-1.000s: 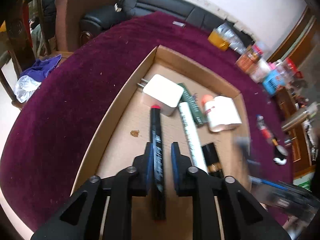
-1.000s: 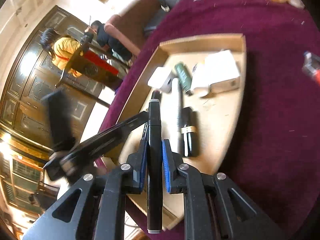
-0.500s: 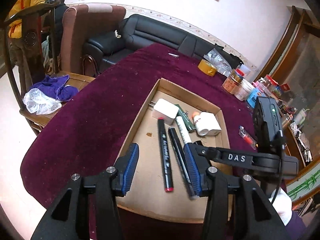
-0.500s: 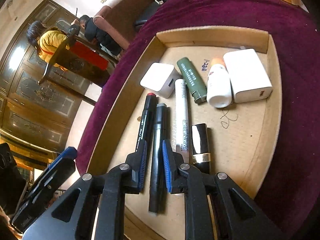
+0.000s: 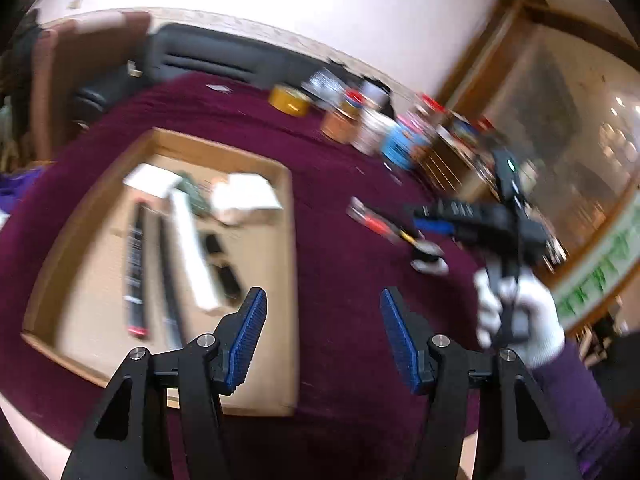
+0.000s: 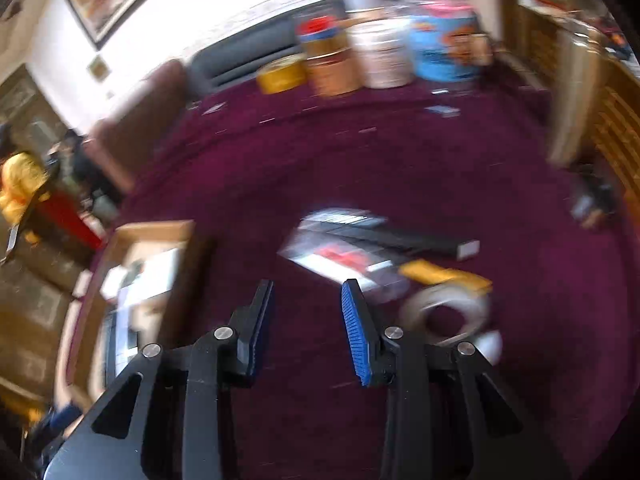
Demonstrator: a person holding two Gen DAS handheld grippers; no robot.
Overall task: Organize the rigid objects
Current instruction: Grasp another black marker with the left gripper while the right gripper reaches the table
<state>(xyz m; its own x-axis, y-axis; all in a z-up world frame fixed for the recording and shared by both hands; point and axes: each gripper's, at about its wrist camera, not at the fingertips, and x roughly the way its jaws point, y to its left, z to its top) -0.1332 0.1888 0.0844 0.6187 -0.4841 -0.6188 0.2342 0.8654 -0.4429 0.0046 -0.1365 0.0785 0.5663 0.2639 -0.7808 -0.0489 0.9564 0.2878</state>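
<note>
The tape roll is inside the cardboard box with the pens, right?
No. The tape roll lies out on the purple tablecloth, beside the cardboard box, not inside it. The right wrist view shows this. The pens are in the box.

both grippers' fingers (image 5: 248, 332) opening, nothing between.

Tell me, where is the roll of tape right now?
In the right wrist view the roll of tape lies on the purple tablecloth, just right of the right gripper, below a yellow item.
</note>
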